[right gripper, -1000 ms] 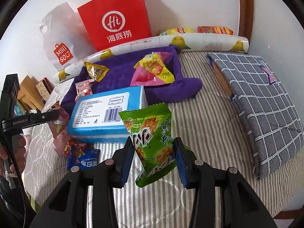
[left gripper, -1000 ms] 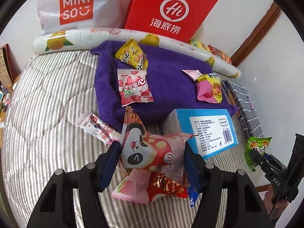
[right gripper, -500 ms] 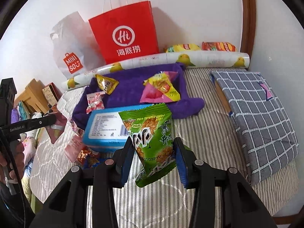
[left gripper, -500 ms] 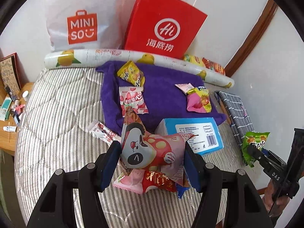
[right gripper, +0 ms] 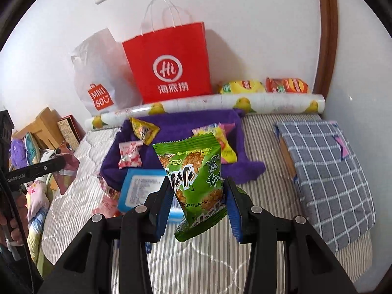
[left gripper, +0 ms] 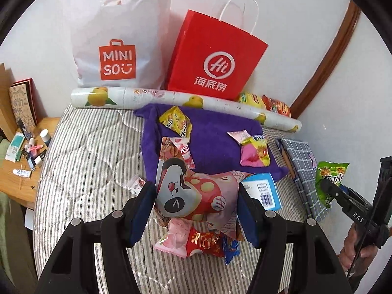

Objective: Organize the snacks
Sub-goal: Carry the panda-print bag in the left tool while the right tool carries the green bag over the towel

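Both grippers are loaded and up off the striped bed [left gripper: 80, 147]. The left gripper [left gripper: 196, 205] has its jaws about half apart, clamped on the sides of a puffy pink snack bag with a cartoon face [left gripper: 193, 193], held in the air in front of the purple towel [left gripper: 215, 144]. Below that bag, a small heap of pink and red packets [left gripper: 193, 242] lies on the bed, on the near side of the towel. The right gripper [right gripper: 198, 198] is squeezed tight on a green snack packet [right gripper: 193, 176], which stands nearly upright between the blue pads, again on the near side of the towel. On the towel itself sit a yellow packet [left gripper: 176, 121], a pink-and-yellow packet [left gripper: 254, 152] and a small strawberry-print packet [right gripper: 129, 156]. A blue box [right gripper: 142, 188] lies at the towel's near edge. Behind the towel runs a long roll printed with yellow fruit [left gripper: 186, 100], and beyond it a red paper bag [left gripper: 215, 56] and a white plastic shopping bag [left gripper: 117, 36] lean against the wall. To the right of the towel lies a grey checked cloth [right gripper: 328, 161].
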`<action>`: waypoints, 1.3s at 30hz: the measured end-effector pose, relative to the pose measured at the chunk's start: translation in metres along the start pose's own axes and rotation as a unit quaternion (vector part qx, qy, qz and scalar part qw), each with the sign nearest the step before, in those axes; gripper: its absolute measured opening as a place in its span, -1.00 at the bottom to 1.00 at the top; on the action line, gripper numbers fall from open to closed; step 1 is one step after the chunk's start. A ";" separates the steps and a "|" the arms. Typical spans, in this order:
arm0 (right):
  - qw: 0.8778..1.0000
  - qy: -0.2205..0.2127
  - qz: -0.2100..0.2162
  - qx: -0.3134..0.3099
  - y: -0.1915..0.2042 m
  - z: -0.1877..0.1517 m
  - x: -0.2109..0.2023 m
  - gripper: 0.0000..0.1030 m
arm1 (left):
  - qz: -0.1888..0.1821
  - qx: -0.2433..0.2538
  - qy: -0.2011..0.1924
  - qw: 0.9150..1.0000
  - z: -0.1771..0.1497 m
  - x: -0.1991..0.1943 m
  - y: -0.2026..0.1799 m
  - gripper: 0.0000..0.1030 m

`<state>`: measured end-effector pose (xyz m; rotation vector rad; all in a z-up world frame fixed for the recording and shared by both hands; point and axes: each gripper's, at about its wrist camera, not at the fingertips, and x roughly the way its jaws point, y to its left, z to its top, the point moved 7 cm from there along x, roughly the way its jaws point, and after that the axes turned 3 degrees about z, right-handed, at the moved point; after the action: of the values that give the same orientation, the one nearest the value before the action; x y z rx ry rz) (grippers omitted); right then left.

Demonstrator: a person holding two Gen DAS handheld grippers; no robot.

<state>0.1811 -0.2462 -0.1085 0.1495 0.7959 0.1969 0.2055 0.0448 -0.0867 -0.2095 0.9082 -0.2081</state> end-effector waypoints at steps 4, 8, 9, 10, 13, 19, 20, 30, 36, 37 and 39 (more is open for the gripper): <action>1.000 -0.005 0.011 -0.010 0.005 0.016 0.005 -0.20 | 0.006 -0.010 0.001 1.000 0.002 0.000 0.005 0.20; 1.000 0.001 0.021 -0.016 0.010 0.027 0.019 -0.19 | 0.015 -0.024 0.003 1.000 0.004 -0.003 0.013 0.20; 1.000 0.002 0.023 -0.017 0.011 0.030 0.023 -0.19 | 0.016 -0.025 0.001 1.000 0.005 -0.004 0.014 0.20; 1.000 0.003 0.025 -0.017 0.011 0.032 0.026 -0.19 | 0.019 -0.022 0.000 1.000 0.005 -0.006 0.015 0.20; 0.999 0.009 0.032 -0.015 0.012 0.040 0.037 -0.19 | 0.032 -0.026 -0.002 0.999 0.004 -0.011 0.021 0.20; 0.999 0.009 0.034 -0.015 0.013 0.055 0.052 -0.19 | 0.050 -0.041 -0.006 0.998 0.004 -0.020 0.037 0.20; 0.999 0.010 0.034 -0.016 0.014 0.057 0.055 -0.19 | 0.052 -0.042 -0.007 0.998 0.005 -0.022 0.040 0.20; 0.998 0.011 0.051 -0.030 0.036 0.079 0.080 -0.19 | 0.064 -0.062 -0.024 0.996 0.012 -0.039 0.057 0.20; 0.997 0.009 0.068 -0.037 0.045 0.088 0.091 -0.19 | 0.059 -0.062 -0.027 0.996 0.022 -0.033 0.050 0.20; 0.997 0.009 0.069 -0.039 0.045 0.089 0.093 -0.19 | 0.057 -0.062 -0.027 0.996 0.023 -0.031 0.048 0.20; 0.997 0.007 0.072 -0.040 0.043 0.090 0.095 -0.19 | 0.050 -0.059 -0.024 0.997 0.026 -0.023 0.043 0.20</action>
<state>0.3063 -0.1872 -0.1033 0.1296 0.7908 0.3667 0.2166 0.0945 -0.0656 -0.2768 0.8811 -0.0572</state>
